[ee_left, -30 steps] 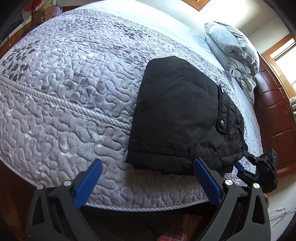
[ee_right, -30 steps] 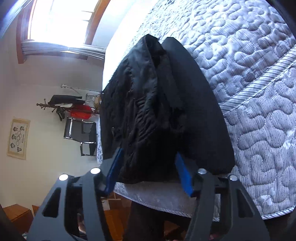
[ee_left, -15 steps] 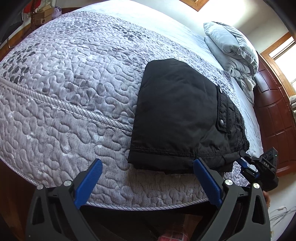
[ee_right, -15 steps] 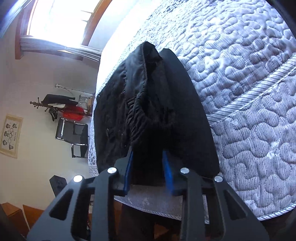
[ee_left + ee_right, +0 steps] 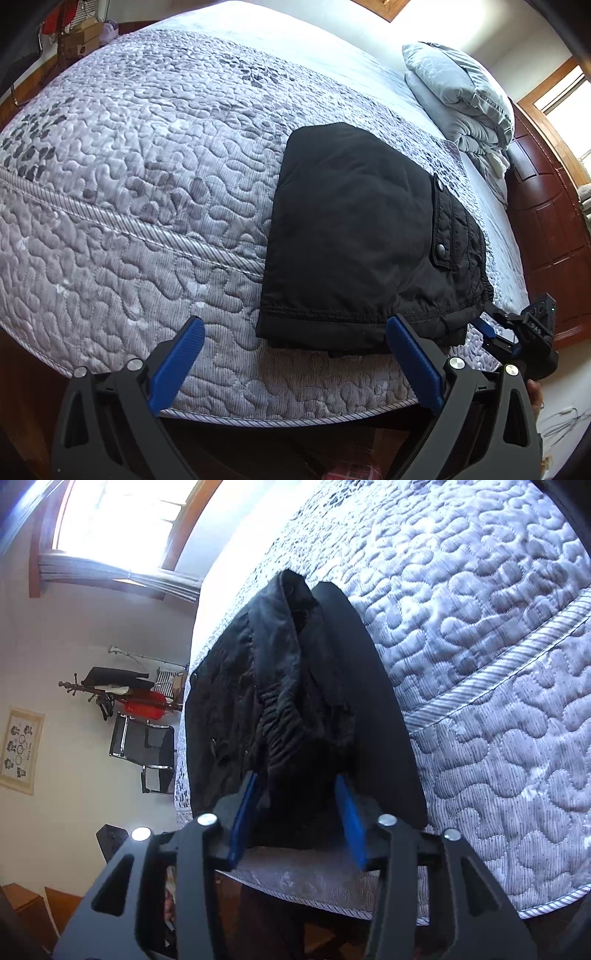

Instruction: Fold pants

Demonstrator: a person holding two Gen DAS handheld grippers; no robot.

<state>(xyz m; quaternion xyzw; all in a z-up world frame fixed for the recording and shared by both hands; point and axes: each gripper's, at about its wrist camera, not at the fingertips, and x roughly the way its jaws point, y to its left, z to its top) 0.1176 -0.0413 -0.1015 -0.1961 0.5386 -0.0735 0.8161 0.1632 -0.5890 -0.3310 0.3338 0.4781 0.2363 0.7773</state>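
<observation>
Change: right gripper (image 5: pixel 297 812) spread wider again than half a second ago, waistband between its pads.
Pants (image 5: pixel 364 236): folded, on quilt (image 5: pixel 147 192) near bed edge; long axis running edge to pillows (image 5: pixel 458 96).
Left gripper (image 5: pixel 295 354): spread wide, holding nothing.

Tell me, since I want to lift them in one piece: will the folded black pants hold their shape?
Probably not: the pants look soft, and their layers gape at the edge between the right gripper's jaws. They look padded, so likely bulky but light.
</observation>
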